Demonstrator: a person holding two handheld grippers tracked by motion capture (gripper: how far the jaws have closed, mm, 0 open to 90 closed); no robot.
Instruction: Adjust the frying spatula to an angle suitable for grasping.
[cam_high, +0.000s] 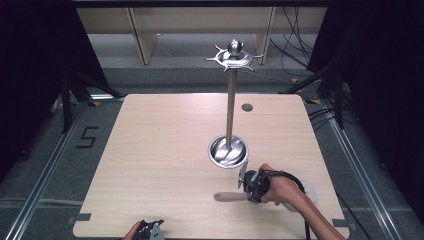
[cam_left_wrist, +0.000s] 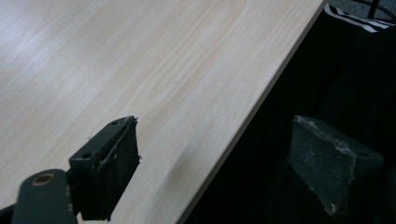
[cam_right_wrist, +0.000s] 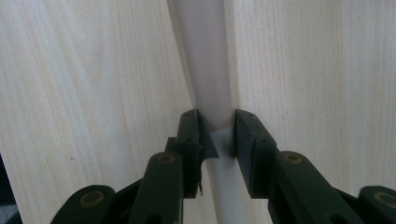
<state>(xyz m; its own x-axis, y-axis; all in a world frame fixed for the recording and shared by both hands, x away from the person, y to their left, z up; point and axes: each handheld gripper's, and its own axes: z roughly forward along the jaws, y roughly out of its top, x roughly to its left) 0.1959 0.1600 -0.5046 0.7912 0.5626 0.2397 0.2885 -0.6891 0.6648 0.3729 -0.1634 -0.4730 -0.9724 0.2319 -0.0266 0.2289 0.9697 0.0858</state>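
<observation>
A metal stand (cam_high: 230, 107) rises from a round dished base (cam_high: 228, 151) near the table's middle, with a ring of hooks (cam_high: 233, 57) at its top. In front of the base a pale utensil (cam_high: 227, 196) lies flat on the table. My right gripper (cam_high: 248, 187) is shut on the utensil's handle (cam_right_wrist: 205, 70), and both pads (cam_right_wrist: 191, 135) press its sides in the right gripper view. My left gripper (cam_high: 150, 231) sits at the table's near edge. It is open (cam_left_wrist: 219, 163) with nothing between its fingers, one pad (cam_left_wrist: 112, 172) over the wood and the other past the edge.
The wooden table (cam_high: 165, 150) has a small round grommet (cam_high: 247, 107) at the back right. Dark curtains flank both sides. Cables (cam_high: 295, 55) lie on the floor behind, and a "5" (cam_high: 87, 136) is marked on the floor at the left.
</observation>
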